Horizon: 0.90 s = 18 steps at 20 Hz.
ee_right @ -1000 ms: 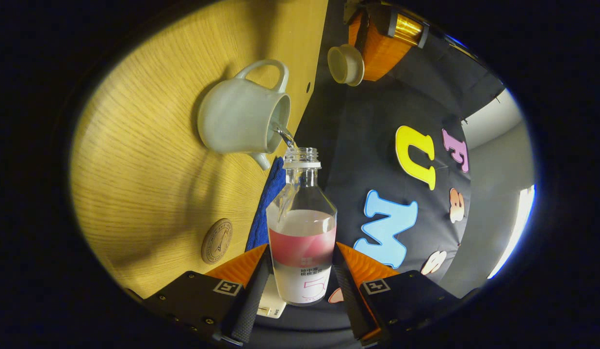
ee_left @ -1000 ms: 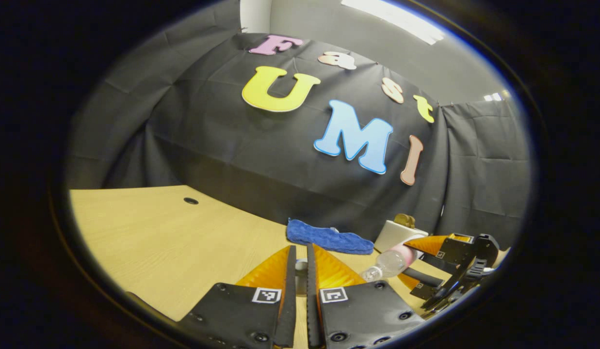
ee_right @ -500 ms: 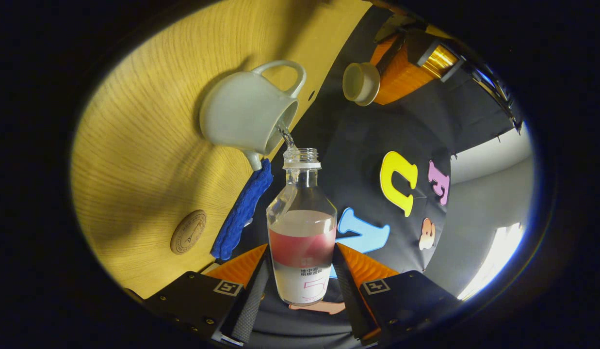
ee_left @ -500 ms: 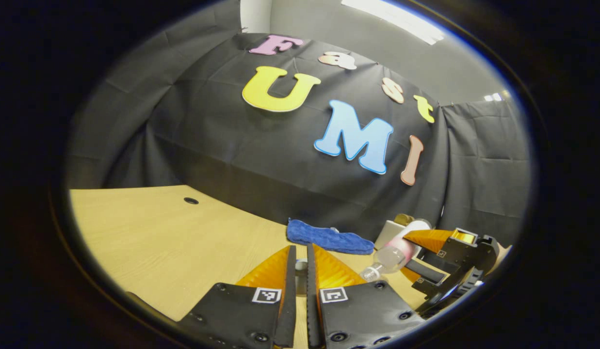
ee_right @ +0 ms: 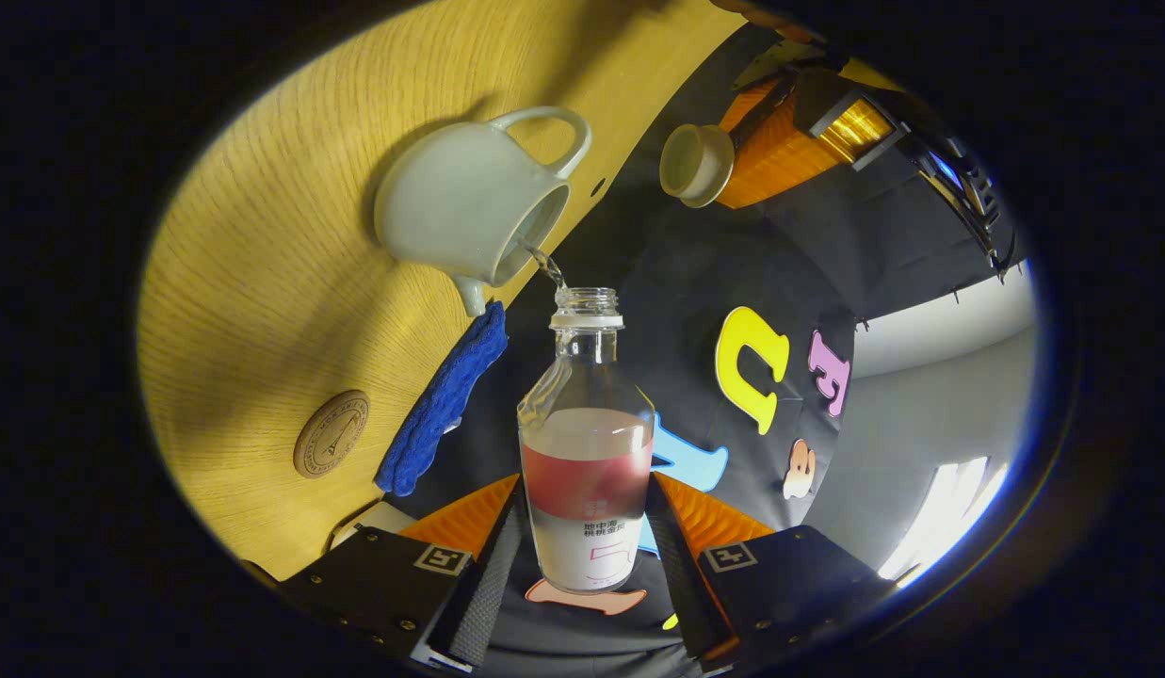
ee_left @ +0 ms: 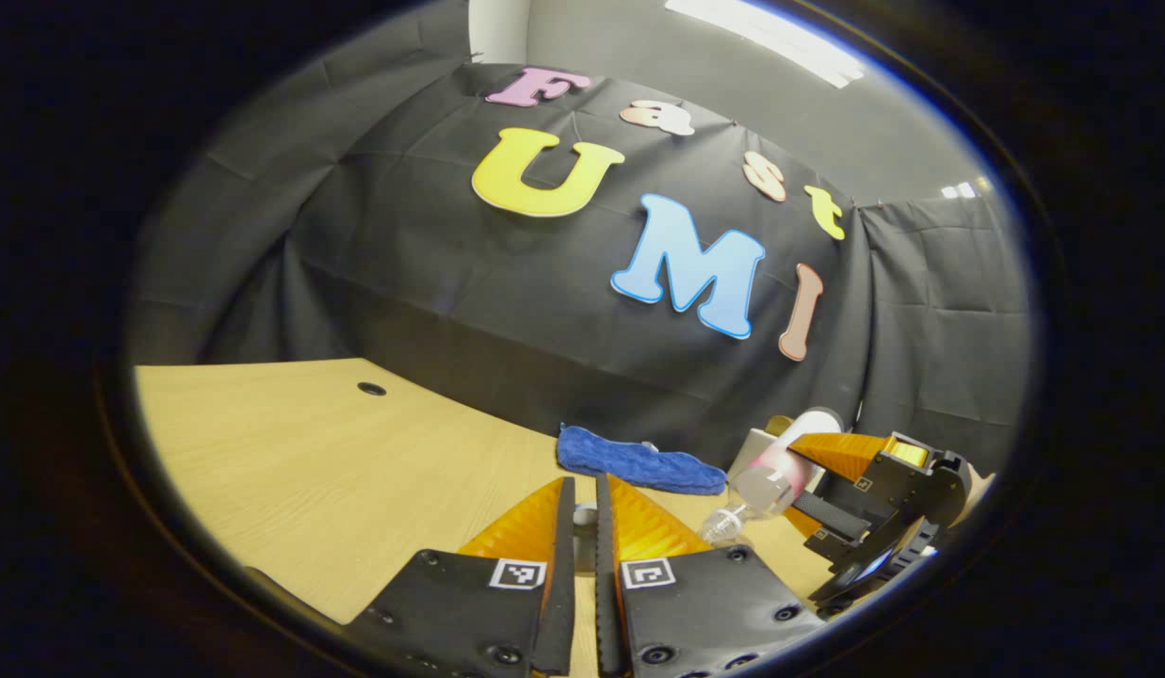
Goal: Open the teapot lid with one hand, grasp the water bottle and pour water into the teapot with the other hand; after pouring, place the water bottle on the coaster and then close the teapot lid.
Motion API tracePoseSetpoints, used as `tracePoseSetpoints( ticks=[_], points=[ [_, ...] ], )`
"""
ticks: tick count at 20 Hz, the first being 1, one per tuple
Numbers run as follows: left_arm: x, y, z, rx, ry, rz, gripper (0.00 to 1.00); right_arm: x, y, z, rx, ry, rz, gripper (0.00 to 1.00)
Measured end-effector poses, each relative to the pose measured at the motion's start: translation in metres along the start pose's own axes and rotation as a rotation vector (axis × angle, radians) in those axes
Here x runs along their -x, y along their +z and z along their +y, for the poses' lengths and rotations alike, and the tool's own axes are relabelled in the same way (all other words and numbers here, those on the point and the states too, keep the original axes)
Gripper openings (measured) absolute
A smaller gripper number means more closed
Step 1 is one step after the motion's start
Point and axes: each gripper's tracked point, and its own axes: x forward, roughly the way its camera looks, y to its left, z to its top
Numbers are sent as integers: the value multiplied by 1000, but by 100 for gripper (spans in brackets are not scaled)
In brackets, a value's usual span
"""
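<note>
A blue cloth lies on the wooden table near its far edge.

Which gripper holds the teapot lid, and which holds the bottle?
The left gripper holds the lid; the right gripper clamps the tilted bottle, pouring into the teapot.

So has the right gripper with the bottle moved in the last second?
Yes. In the left gripper view the right gripper has tipped the water bottle steeper, base rising against the white box.
</note>
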Motion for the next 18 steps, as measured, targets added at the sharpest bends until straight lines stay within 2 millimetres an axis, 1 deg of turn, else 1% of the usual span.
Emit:
tracePoseSetpoints(
  ticks=[6, 10, 13, 15, 18],
  points=[
    [-1, 1, 2, 0, 1, 2, 15, 1, 2, -4, 33, -25, -11, 75],
    [0, 1, 3, 1, 2, 3, 16, 2, 2, -2, 31, -19, -12, 75],
    [-1, 3, 4, 8, 7, -4, 15, 2, 4, 5, -10, 9, -14, 75],
    [1, 6, 8, 20, 12, -10, 15, -1, 5, 14, -68, 40, -12, 75],
    [0, 1, 11, 33, 18, -2, 16, 1, 3, 24, -193, 77, 5, 75]
  ],
)
